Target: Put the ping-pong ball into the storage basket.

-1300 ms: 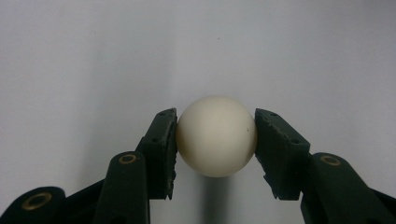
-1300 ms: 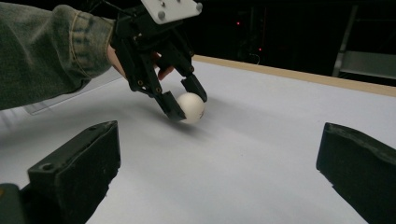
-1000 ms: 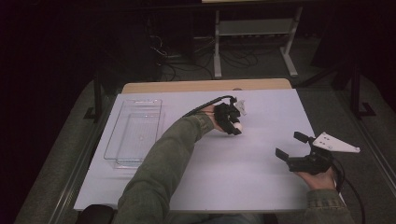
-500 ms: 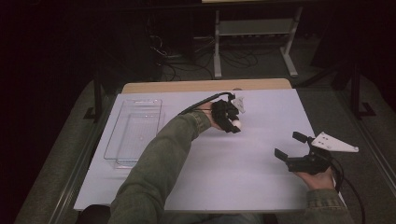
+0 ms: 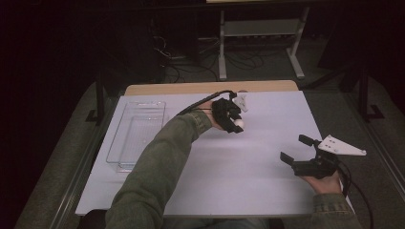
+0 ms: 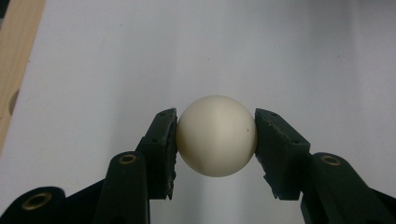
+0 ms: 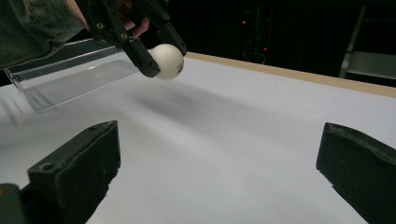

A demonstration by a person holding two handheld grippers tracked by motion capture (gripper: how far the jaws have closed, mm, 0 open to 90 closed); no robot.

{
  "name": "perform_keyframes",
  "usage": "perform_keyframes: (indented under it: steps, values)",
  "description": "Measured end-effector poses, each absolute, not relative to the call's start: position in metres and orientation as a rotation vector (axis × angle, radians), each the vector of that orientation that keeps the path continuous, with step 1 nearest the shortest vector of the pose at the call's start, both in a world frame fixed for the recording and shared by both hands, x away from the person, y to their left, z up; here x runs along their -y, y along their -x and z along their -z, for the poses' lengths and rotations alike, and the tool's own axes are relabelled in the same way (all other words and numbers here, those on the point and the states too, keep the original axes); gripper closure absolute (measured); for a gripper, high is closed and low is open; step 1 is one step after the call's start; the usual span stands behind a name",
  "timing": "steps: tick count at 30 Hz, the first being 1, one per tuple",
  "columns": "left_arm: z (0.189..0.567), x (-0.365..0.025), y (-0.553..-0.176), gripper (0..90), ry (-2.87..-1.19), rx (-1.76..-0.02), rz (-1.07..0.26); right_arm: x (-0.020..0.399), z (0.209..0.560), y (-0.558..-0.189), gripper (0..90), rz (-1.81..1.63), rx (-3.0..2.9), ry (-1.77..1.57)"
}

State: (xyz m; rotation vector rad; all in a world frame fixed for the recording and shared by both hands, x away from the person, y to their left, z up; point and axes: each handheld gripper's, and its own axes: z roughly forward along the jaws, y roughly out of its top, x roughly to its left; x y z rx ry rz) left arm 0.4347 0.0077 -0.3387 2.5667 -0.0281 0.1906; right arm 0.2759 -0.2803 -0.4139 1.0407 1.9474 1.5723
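Ball (image 6: 216,136) sitting pinched between the black pads of the left gripper (image 5: 231,116), lifted clear of the white table (image 5: 248,171), near its far edge. Clear tray (image 5: 136,133) lying to the left of that gripper, long axis running away from the person; probably the drop spot, so needing a sideways carry. Right gripper (image 5: 298,149) resting wide open, holding nothing, well apart near the right edge.

left gripper (image 5: 235,120) clamped (right gripper (image 5: 299,149) gaping).
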Motion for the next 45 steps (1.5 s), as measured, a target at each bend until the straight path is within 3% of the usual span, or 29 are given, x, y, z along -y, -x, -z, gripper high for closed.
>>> perform_keyframes:
  steps: [45]
  values:
    - [0.283, -0.054, -0.4, 51.0, -2.614, 0.068, -0.256, 0.278, 0.413, -0.277, 0.0, -1.562, -1.952, -1.034]
